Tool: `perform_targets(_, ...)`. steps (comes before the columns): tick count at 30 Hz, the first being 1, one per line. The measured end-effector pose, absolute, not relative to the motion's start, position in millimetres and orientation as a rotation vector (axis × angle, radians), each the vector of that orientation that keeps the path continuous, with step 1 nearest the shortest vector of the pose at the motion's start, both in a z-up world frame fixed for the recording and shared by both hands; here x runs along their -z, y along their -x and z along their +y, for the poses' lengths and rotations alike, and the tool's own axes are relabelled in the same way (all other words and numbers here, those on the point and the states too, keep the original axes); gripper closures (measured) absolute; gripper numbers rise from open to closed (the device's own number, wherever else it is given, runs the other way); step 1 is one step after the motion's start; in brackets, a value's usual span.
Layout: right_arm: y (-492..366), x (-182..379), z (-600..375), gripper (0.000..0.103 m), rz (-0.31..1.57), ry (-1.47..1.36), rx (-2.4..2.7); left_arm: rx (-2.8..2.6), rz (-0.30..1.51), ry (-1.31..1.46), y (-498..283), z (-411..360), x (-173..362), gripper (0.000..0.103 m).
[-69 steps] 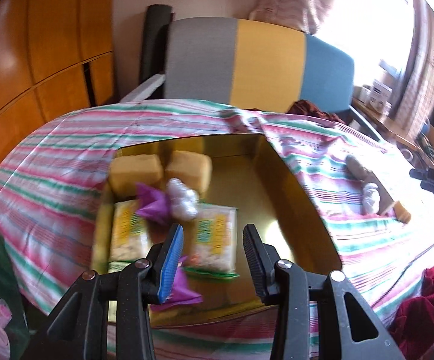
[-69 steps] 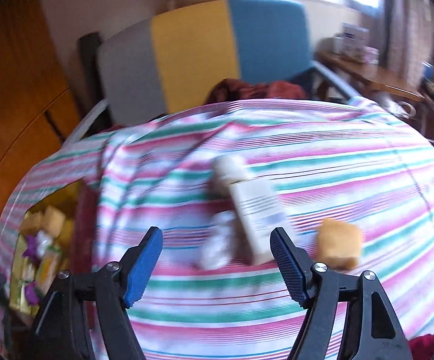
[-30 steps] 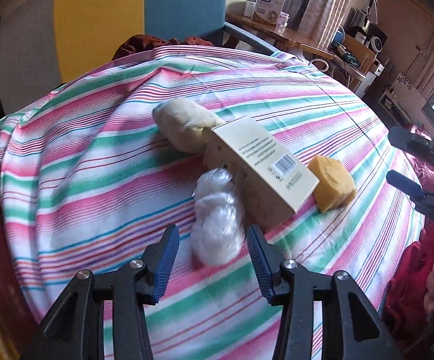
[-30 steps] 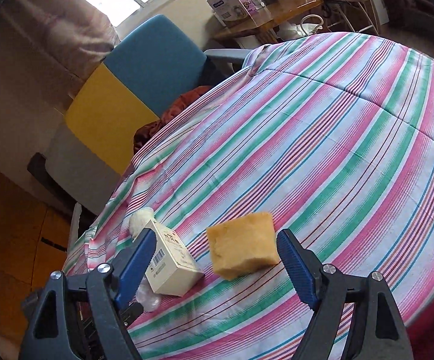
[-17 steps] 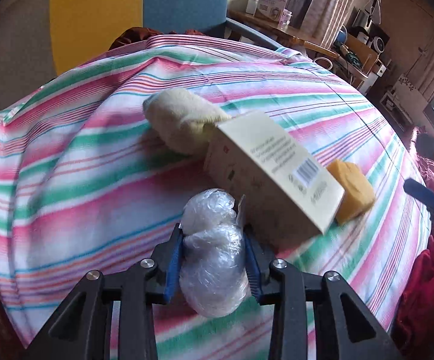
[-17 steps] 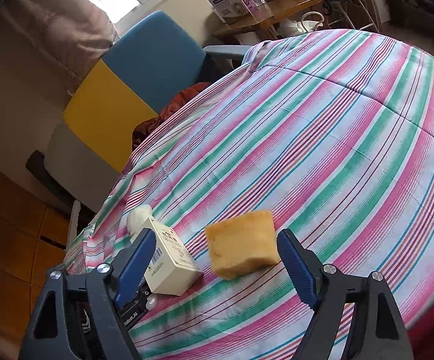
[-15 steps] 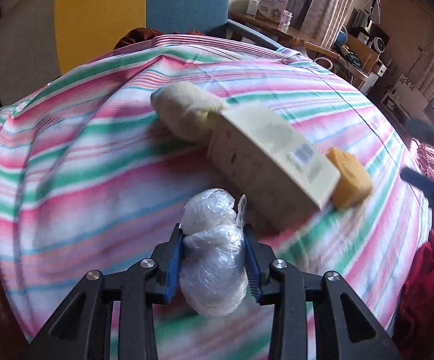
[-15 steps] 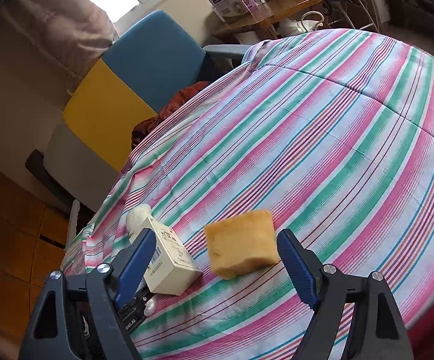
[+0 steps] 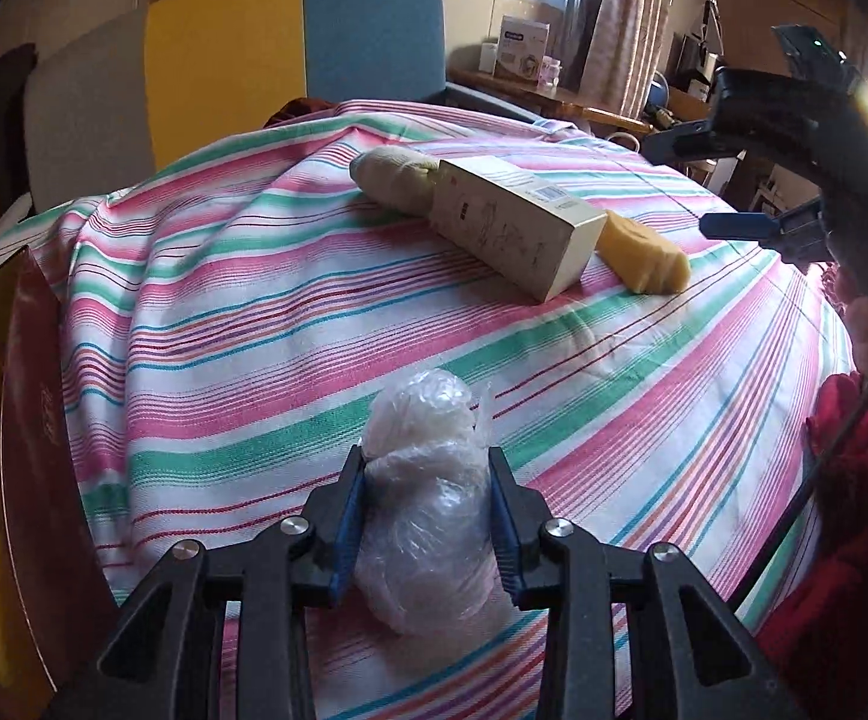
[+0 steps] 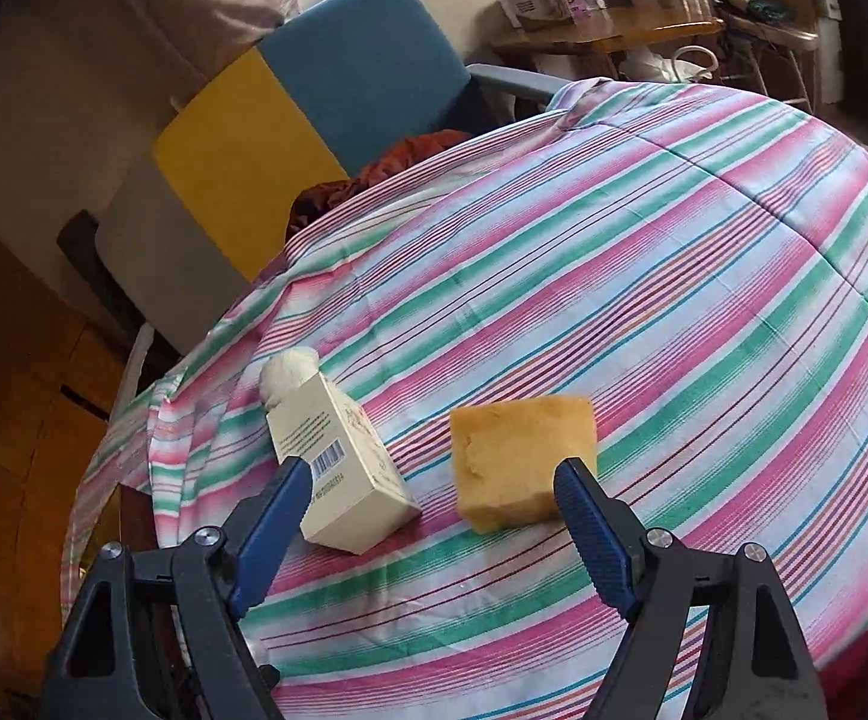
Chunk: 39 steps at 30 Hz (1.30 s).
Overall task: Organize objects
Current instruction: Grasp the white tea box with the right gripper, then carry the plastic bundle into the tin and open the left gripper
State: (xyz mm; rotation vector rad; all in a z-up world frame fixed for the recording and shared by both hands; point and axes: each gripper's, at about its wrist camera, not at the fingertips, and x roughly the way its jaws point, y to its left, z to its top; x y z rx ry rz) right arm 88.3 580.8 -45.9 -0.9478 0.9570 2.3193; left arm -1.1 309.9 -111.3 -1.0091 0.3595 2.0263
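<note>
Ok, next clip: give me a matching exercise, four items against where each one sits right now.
Items:
1. plastic-wrapped bundle
2. yellow sponge
3. cream carton
4. rolled cream cloth

Places:
A. lying on the striped cloth, barcode up
B. at the carton's far end
C. clamped by the left gripper
D. ahead of the open right gripper

Pairs: 1-C, 2-D, 3-A, 4-B
</note>
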Motion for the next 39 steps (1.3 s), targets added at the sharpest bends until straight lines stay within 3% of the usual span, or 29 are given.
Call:
perform_targets(11, -13.7, 41.4, 544.9, 0.019, 0.658, 1.239, -2.454, -2.008, 0.27, 0.997, 2.7, 301.8, 115.4, 0.067)
perform_targets(18, 50.5, 75.9, 544.2, 0.021, 0.498, 1.5, -2.361, -2.002, 0.249, 0.998, 4.4, 300.8, 116.8, 0.066)
perform_targets(19, 55.0, 82.2, 543.5, 0.025, 0.497, 1.523, -2.349, -2.001, 0.245, 0.998, 4.8, 300.6, 116.8, 0.066)
perform_targets(20, 57.9, 87.5, 541.7, 0.047, 0.489, 1.544, -2.344, -1.999, 0.239, 0.999, 5.4, 300.3, 117.0, 0.066)
perform_targets(21, 59.1, 91.6, 539.0, 0.053, 0.465, 1.561, -2.333, -1.997, 0.235, 1.0, 6.0, 299.9, 117.1, 0.066)
perform_targets(26, 30.9, 87.3, 513.9, 0.053, 0.397, 1.564, -2.401, -1.997, 0.235, 0.999, 6.1, 300.0, 117.2, 0.066)
perform_targets(33, -34.1, 91.3, 494.1, 0.053, 0.484, 1.548, -2.412, -2.011, 0.27, 0.989, 4.2, 304.0, 116.0, 0.066)
perform_targets(39, -31.0, 97.3, 494.5, 0.053, 0.448, 1.529, -2.399, -2.02, 0.325, 1.015, 2.5, 307.3, 110.1, 0.067)
